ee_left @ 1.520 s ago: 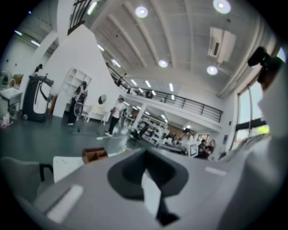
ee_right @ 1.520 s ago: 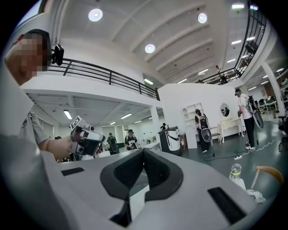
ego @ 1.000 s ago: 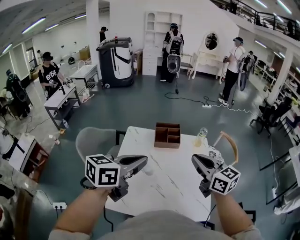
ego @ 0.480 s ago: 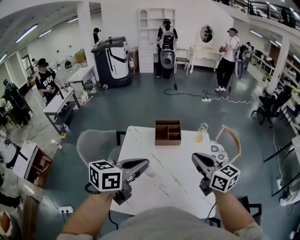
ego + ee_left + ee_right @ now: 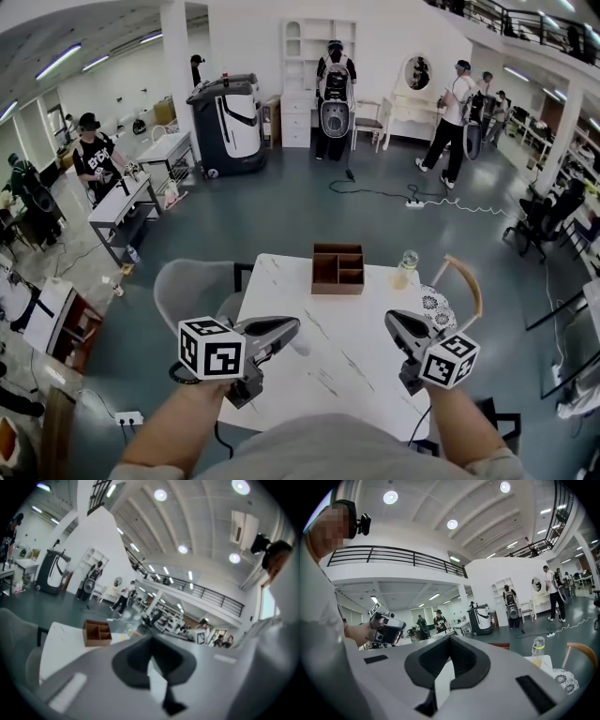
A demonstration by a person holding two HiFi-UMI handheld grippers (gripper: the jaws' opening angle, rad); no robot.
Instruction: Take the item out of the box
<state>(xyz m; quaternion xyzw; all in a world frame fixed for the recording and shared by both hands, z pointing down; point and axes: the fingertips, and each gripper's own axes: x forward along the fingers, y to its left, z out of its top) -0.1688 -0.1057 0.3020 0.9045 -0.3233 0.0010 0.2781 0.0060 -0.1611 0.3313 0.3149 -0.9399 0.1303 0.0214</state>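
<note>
A brown wooden box (image 5: 337, 269) with several compartments stands at the far edge of the white marble table (image 5: 347, 366). I cannot make out anything inside it. It also shows small in the left gripper view, where the box (image 5: 97, 633) sits far ahead and to the left. My left gripper (image 5: 291, 326) hovers over the table's near left part, jaws shut with nothing between them. My right gripper (image 5: 392, 320) hangs over the near right part, also shut and empty. Both are well short of the box.
A clear bottle (image 5: 406, 267) with yellowish liquid stands on the table right of the box. A wooden-backed chair (image 5: 461, 284) with a patterned cushion is at the right, a grey chair (image 5: 192, 286) at the left. Several people stand in the hall beyond.
Both grippers stay almost where they were, still shut. The head view has shifted a little. People in the background have walked.
</note>
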